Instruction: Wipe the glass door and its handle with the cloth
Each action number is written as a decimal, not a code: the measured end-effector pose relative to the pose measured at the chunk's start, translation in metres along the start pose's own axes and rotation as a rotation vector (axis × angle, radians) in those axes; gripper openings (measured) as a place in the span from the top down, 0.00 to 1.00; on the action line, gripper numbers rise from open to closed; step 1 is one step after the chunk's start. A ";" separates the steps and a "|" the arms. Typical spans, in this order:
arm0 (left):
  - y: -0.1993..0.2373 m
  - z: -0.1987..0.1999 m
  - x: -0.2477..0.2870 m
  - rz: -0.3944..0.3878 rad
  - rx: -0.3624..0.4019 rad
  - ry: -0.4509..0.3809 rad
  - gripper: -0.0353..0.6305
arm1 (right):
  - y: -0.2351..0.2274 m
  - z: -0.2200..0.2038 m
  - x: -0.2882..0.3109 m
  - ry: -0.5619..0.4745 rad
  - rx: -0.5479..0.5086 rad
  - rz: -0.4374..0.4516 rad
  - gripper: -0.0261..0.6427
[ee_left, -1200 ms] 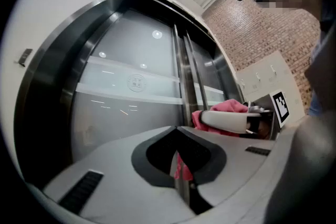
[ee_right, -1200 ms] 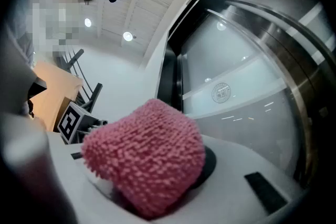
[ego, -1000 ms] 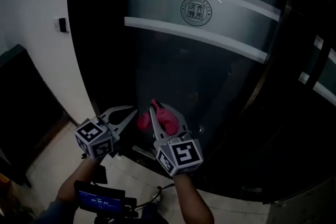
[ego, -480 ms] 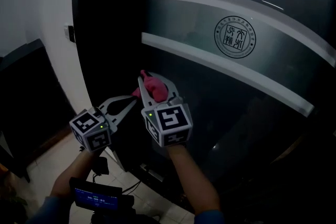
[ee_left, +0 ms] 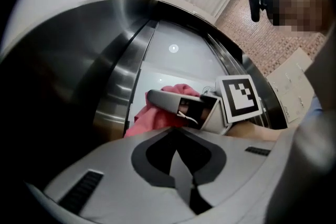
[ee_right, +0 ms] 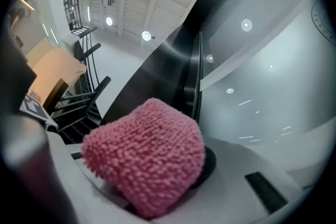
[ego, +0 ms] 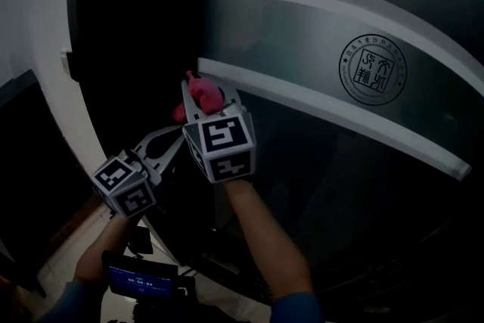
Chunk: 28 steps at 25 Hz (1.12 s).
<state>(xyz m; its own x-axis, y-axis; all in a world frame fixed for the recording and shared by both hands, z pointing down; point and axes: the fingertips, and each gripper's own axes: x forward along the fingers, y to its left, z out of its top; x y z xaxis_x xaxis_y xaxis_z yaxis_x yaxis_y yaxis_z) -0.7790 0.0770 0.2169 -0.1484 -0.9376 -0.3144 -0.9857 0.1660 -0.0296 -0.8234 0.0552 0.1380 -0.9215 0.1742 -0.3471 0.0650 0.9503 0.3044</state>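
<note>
Head view, right gripper (ego: 204, 97): held up in front of the glass door (ego: 325, 185), jaws clamped on the pink cloth (ego: 201, 91)
Head view, cloth: at the left end of the lower frosted band (ego: 318, 106), near the door's left edge; a second ago it was well below both bands, so the stroke has climbed the pane
Head view, left gripper (ego: 175, 141): lower than the right one and just beside it, pointing at the door and carrying nothing; it has come up alongside
Head view, round seal (ego: 372, 73): well to the right of the cloth
Left gripper view, jaws: pressed together with nothing between them; beyond them are the right gripper (ee_left: 181, 107) and the cloth (ee_left: 149, 119), with the metal door frame (ee_left: 123, 81) behind
Right gripper view, cloth (ee_right: 147, 160): a fluffy wad filling the gap between the jaws, with frosted glass (ee_right: 262, 60) close ahead; contact cannot be confirmed
Any view, handle: not made out
Task reading: wiping looks under way up the left side; the wide pane to the right and the handle probably remain
</note>
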 end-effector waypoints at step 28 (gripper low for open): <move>-0.345 -0.074 0.178 -0.798 -0.206 0.068 0.93 | -0.285 0.064 -0.474 0.210 -0.175 -0.867 0.88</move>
<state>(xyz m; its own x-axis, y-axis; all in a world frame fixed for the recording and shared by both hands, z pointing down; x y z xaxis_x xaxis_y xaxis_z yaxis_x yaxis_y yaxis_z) -0.4713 -0.1698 0.2412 0.6046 -0.7671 -0.2144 -0.7905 -0.6110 -0.0431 -0.3810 -0.2820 0.1590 -0.6722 -0.6504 -0.3537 -0.7268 0.6707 0.1479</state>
